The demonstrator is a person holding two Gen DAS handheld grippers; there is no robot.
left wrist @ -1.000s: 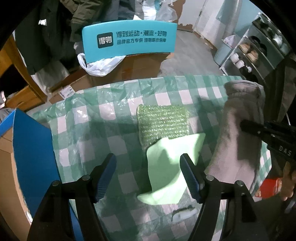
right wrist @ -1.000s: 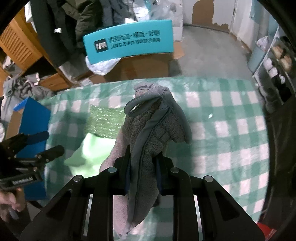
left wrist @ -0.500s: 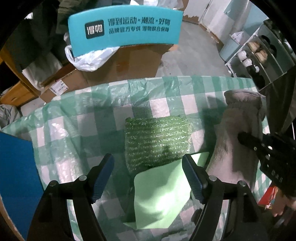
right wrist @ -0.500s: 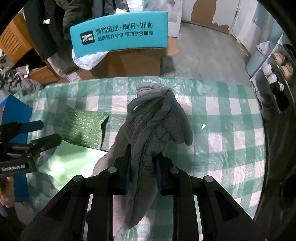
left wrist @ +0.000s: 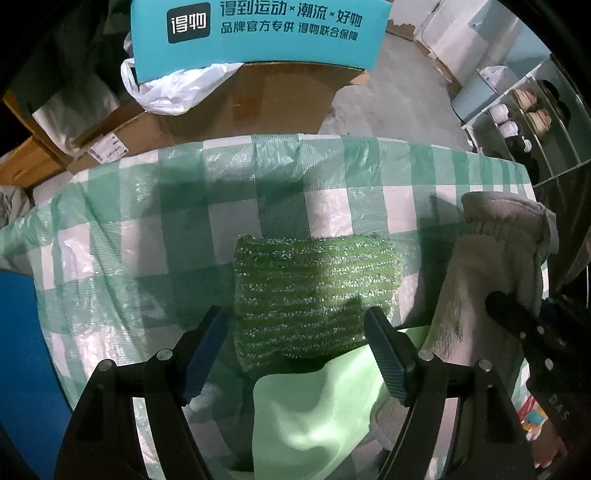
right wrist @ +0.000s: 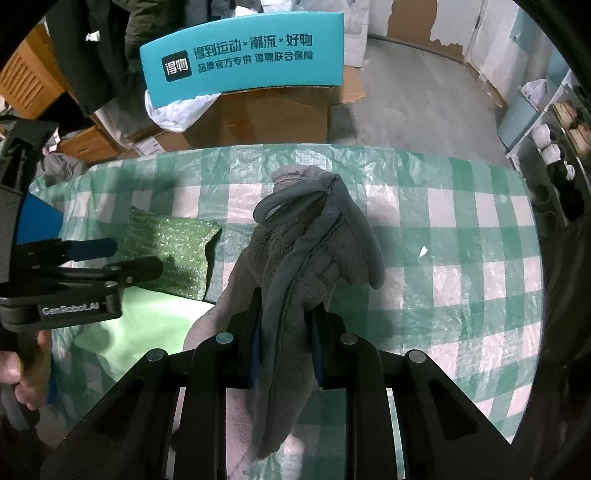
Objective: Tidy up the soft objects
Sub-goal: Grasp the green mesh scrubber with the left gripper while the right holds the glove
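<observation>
My right gripper [right wrist: 283,339] is shut on a grey fleece glove [right wrist: 314,254] and holds it above the checked table; the glove also shows at the right of the left wrist view [left wrist: 495,266]. A sparkly green scrub cloth [left wrist: 314,288] lies flat on the tablecloth, partly over a pale green cloth [left wrist: 314,417]. My left gripper [left wrist: 295,350] is open and empty, its jaws on either side of the scrub cloth's near edge, above it. In the right wrist view the scrub cloth [right wrist: 173,247] and pale cloth [right wrist: 147,332] lie left of the glove.
The green-and-white checked plastic tablecloth [left wrist: 147,221] covers the table. Beyond its far edge stand a cardboard box [left wrist: 258,103] with a teal sign [left wrist: 258,33]. A blue box [left wrist: 18,350] sits at the left, a shoe rack [left wrist: 524,122] at the right.
My left gripper has moved forward, so the scrub cloth now lies between its open jaws. My right gripper still holds the glove and has shifted slightly forward.
</observation>
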